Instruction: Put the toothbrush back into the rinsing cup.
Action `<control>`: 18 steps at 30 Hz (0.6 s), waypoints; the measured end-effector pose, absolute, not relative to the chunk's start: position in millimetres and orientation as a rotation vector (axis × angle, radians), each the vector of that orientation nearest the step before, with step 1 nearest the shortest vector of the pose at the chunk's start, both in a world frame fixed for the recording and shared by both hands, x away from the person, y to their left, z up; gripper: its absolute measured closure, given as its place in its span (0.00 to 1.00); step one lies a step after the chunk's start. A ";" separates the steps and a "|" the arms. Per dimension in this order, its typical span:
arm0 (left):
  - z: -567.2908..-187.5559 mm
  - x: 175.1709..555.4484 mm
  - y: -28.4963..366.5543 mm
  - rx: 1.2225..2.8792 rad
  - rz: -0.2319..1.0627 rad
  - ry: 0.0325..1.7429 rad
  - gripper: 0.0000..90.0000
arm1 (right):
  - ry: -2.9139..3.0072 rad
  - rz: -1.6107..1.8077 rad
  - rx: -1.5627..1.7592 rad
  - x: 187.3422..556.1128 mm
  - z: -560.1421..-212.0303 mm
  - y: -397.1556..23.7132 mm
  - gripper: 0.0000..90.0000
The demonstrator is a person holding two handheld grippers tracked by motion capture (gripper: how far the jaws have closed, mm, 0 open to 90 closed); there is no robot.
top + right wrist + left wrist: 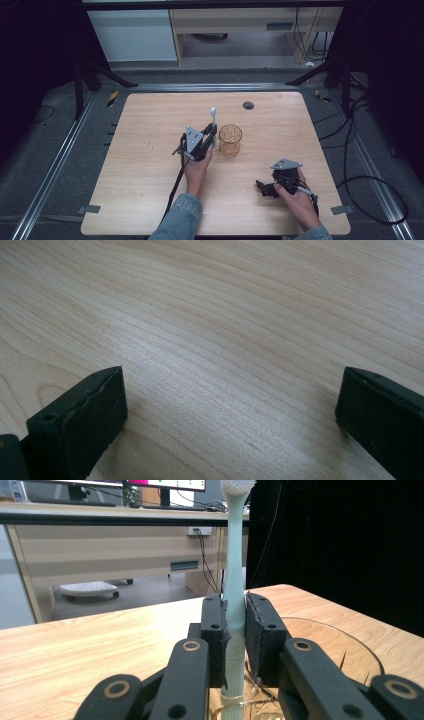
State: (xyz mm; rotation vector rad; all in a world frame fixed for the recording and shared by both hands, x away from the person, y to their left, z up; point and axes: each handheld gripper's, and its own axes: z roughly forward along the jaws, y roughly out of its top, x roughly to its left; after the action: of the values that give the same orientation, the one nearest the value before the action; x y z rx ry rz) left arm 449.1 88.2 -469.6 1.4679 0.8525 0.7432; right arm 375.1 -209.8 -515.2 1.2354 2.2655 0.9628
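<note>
The wooden table (150,165) spreads out in front of you, with both your forearms coming in from its near edge. Your left hand (196,167) reaches forward to the middle of the table, wrist raised, so that the left gripper (210,134) stands just beside the glass cup (230,140) on its left. Your right hand (295,192) rests low near the table's front right corner, well apart from the cup, with the right gripper (263,187) pointing left across the wood. That right gripper's jaws stand wide apart with nothing between them — bare wood grain lies under them in the right gripper view. The left gripper's jaws are clamped tight on the handle of the pale toothbrush (234,580), which stands upright with its bristled head at the top. In the left gripper view its lower end dips at the cup's rim (345,645) — whether it touches the glass you cannot tell.
</note>
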 end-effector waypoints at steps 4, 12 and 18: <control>-470.1 449.2 87.4 1.467 0.749 0.854 0.87 | 2.266 0.964 1.236 375.1 -515.2 -209.8 0.01; -471.3 448.3 85.7 1.450 0.755 0.857 0.87 | 2.267 0.965 1.235 375.2 -515.2 -210.0 0.00; -475.7 443.5 84.8 1.439 0.774 0.859 0.87 | 2.267 0.966 1.236 375.1 -515.2 -209.9 0.01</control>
State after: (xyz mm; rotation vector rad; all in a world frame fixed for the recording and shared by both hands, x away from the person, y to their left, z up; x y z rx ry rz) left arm 443.5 84.8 -475.7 1.4387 0.8593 0.7739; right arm 375.1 -209.9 -515.2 1.2363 2.2672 0.9657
